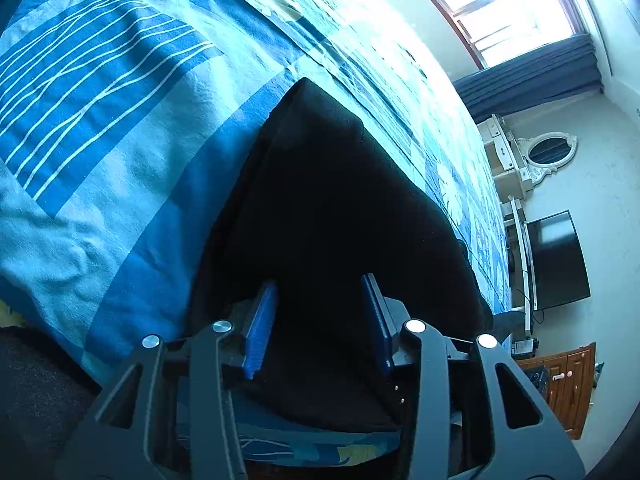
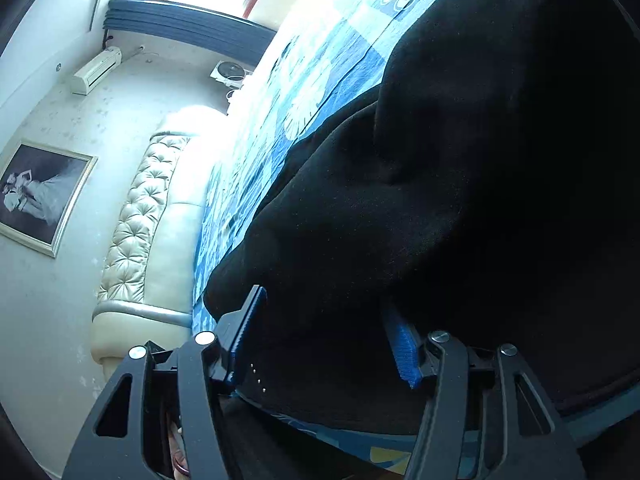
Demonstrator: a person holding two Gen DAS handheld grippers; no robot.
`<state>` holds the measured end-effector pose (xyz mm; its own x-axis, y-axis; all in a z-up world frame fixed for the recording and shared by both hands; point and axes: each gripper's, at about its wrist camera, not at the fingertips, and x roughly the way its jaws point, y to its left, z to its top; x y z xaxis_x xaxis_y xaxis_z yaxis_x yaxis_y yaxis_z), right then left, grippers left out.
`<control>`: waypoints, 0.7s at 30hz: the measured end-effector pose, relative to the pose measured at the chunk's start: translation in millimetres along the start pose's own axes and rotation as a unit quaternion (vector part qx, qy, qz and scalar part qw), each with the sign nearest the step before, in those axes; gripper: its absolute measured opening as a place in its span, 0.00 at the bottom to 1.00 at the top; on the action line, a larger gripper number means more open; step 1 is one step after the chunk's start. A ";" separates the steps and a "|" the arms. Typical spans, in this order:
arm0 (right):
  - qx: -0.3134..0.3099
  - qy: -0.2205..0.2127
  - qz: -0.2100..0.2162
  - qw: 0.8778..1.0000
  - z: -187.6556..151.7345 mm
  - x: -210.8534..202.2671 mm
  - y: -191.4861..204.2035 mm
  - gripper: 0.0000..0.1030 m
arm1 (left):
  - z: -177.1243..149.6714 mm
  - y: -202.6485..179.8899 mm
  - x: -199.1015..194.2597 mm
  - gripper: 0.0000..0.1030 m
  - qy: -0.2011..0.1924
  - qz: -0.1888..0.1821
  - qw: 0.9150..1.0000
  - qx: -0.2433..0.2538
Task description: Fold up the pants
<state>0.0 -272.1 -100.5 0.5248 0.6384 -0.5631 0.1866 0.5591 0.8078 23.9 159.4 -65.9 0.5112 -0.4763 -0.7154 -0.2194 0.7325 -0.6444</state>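
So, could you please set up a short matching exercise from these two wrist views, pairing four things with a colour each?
Things:
1. pants
2. bedspread
3. headboard
4. cabinet

Colours:
A. cream, tufted
B. brown wood
C. black
D. blue, patterned

Pairs: 1-C, 2-D, 3-A, 4-B
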 end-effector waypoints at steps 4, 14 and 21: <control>-0.018 -0.005 -0.007 1.000 -2.0 -11.0 9.6 0.12 | 2.0 2.1 -9.3 0.14 -0.004 0.023 1.000 -0.004; -0.039 0.035 -0.019 0.998 -41.5 -41.7 19.5 0.09 | -18.0 13.2 -39.4 0.07 -0.004 0.075 0.997 0.027; -0.008 0.050 -0.010 0.999 -47.3 -32.9 -2.5 0.09 | -20.0 30.0 -42.1 0.05 0.010 0.062 0.998 0.009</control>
<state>-57.0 -269.5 -92.2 0.4354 0.6764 -0.5941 0.1827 0.5798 0.7940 -20.9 191.6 -60.5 0.4643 -0.3918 -0.7943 -0.2644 0.7946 -0.5465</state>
